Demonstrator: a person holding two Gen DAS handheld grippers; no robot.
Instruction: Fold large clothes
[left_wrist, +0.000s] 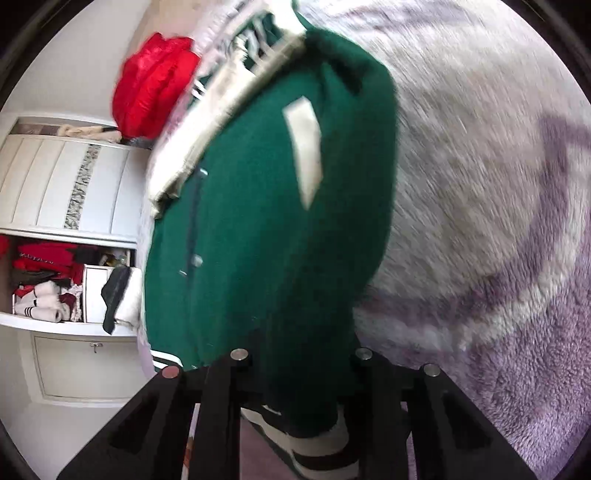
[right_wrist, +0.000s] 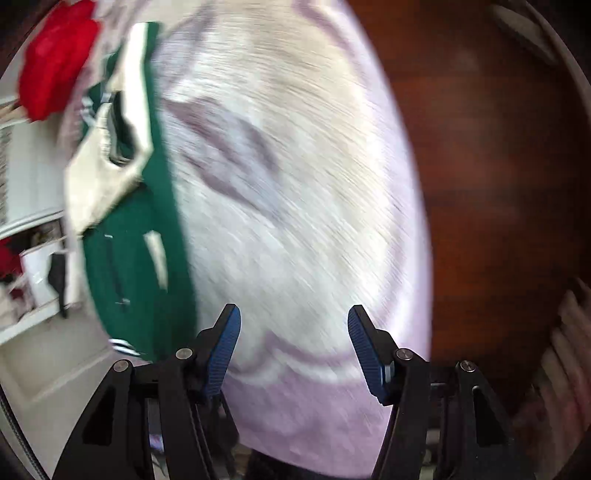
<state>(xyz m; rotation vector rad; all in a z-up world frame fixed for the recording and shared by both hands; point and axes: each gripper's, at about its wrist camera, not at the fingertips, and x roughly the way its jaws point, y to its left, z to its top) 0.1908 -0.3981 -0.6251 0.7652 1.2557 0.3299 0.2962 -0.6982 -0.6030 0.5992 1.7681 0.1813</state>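
One garment, a green jacket with cream sleeves, lies on the fluffy lilac-and-white blanket near its left edge. I judge the folding is only partly done: a cream sleeve seems laid over the body, but the jacket is long and not yet compact. The left gripper is clenched on the striped hem at the near end of the jacket. The right gripper is released, its blue pads apart above bare blanket, with nothing between them. A red puffy garment lies at the far edge. Beyond the left edge, an open wardrobe shelf holds red, white and dark clothes, rather messy
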